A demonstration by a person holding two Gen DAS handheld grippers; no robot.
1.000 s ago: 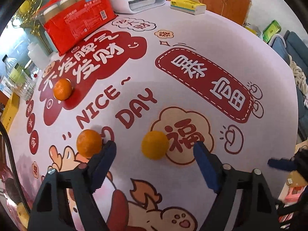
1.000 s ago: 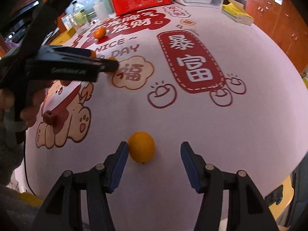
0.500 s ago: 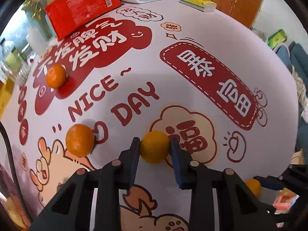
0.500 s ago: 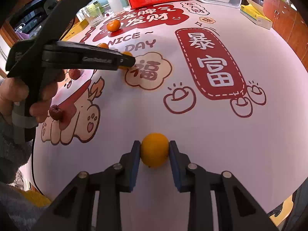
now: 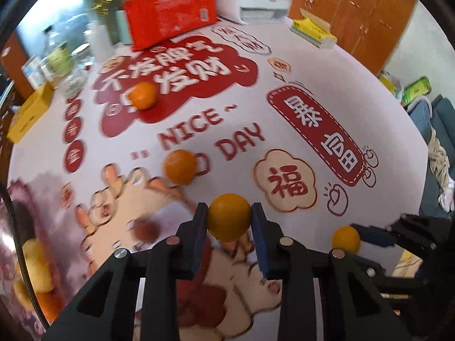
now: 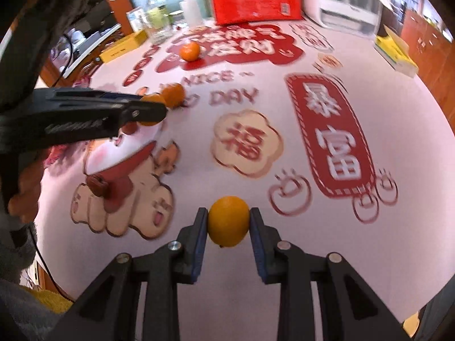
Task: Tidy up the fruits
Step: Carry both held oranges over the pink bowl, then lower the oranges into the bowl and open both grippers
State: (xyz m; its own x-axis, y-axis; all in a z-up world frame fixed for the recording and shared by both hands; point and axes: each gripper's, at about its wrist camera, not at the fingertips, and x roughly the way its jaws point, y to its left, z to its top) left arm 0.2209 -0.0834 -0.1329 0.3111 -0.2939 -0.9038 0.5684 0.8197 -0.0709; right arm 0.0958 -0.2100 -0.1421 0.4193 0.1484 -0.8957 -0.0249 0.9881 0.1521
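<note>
Pink printed tablecloth | left gripper pinching round yellow-orange citrus, right gripper pinching second yellow citrus | two orange mandarins unpicked beyond left gripper | destination apparently unseen; roughly halfway.

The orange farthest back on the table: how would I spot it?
Find the big red packet at the table's far end. Just in front is a red cloud with white writing, and the orange sits on it. Unlike the other fruit, it lies on red print, untouched by either hand-held gripper.
</note>
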